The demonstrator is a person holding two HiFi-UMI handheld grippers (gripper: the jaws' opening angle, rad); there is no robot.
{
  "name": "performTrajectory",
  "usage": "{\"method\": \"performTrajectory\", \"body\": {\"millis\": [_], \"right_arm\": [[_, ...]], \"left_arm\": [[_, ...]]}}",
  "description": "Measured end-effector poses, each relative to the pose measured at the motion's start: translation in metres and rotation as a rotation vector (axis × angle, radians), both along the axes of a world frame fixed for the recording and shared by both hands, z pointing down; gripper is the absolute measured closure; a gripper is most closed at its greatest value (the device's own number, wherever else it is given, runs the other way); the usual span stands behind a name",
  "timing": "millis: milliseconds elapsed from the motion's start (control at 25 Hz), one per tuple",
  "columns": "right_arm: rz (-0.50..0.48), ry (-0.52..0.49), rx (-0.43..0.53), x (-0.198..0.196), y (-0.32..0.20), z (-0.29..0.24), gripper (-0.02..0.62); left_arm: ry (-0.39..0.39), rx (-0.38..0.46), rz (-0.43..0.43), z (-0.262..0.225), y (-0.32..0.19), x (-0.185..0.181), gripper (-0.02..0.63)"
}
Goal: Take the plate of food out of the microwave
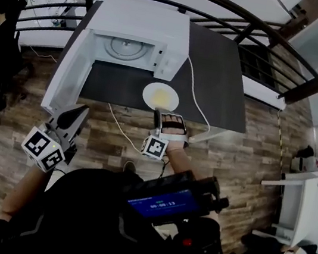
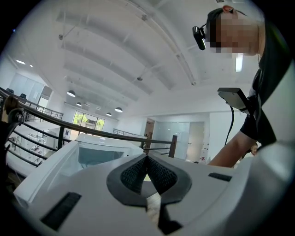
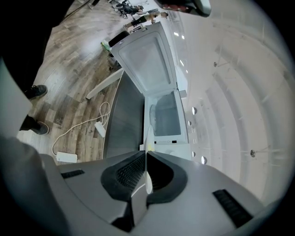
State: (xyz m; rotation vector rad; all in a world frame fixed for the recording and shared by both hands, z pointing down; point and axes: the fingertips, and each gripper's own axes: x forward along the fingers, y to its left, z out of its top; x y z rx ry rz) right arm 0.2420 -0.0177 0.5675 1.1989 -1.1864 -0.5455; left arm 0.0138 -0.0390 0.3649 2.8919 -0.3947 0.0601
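A white microwave (image 1: 142, 27) stands at the upper centre of the head view with its door (image 1: 68, 72) swung wide toward the left and the round turntable (image 1: 126, 47) bare inside. A white cable (image 1: 197, 99) trails from its right side down across the tabletop, and a power strip (image 3: 67, 157) lies on the floor at the lower left of the right gripper view. The dark table (image 1: 222, 73) sits on wood-plank floor (image 1: 251, 151), with a curved black railing (image 1: 227, 8) arching behind it. 2 people are at the frame edges – 1 at the far left, 1 seated at the lower right. The plate of food (image 1: 159, 96) is outside the microwave, over the table's front edge, just below the open cavity. The right gripper (image 1: 160, 113) is clamped on its near rim – its own view shows the plate edge-on between the pressed pads. The left gripper (image 1: 80, 111), at the lower left, has its jaws together with nothing between them.
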Motion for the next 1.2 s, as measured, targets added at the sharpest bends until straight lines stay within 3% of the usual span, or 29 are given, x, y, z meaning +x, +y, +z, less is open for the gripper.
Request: {"method": "performTrajectory", "body": {"millis": [680,1200], "right_arm": [[-0.042,-0.011,0.057,-0.001,-0.015,-0.013,0.583],[-0.073,-0.007,0.046,-0.01,-0.02,-0.009,0.583]], "left_arm": [[0.011,0.015,-0.043,0.001,-0.002,0.007,0.603],[0.016,0.004,-0.062,0.005,-0.002,0.005,0.603]]}}
